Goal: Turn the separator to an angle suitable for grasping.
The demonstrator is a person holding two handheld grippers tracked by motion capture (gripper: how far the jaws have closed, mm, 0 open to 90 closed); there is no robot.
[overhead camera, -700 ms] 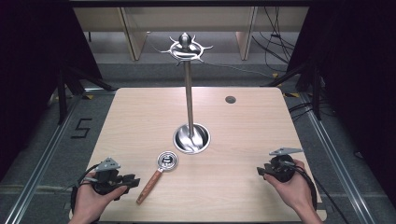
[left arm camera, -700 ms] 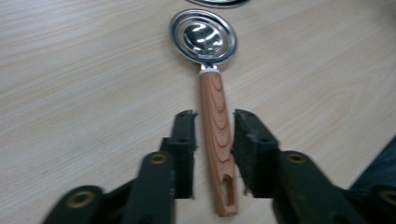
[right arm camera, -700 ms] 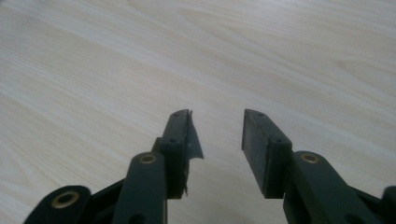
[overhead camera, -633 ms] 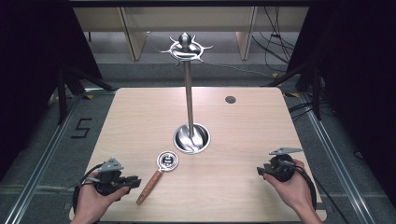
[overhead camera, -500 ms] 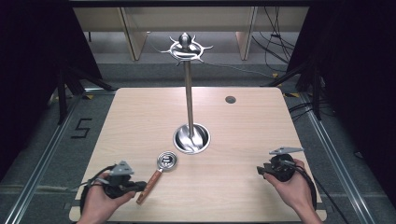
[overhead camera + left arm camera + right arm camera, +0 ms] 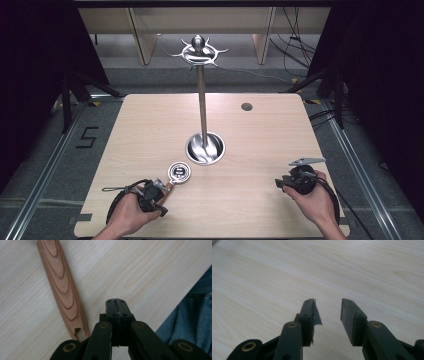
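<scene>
- Grippers first: we hold the left gripper (image 6: 159,196) low at the near-left of the table (image 6: 280,135), jaws pressed fully together with nothing between them, as the left gripper view (image 6: 116,307) shows.
- Its tips sit just beside the wooden handle (image 6: 62,287) of the strainer (image 6: 179,173), not gripping it; whether they touch it, we cannot tell.
- Blue denim (image 6: 192,317) shows past the table edge in the left gripper view.
- Right gripper (image 6: 285,183) sits at the near-right, well apart from the strainer; its jaws stand slightly apart over bare wood in the right gripper view (image 6: 328,308), holding nothing.
- Strainer's round metal head lies flat, near the stand's base (image 6: 205,148).
- Farther back, the stand's pole (image 6: 202,105) rises upright to a hooked top (image 6: 199,51).
- Small dark hole (image 6: 246,106) sits in the far table area.
</scene>
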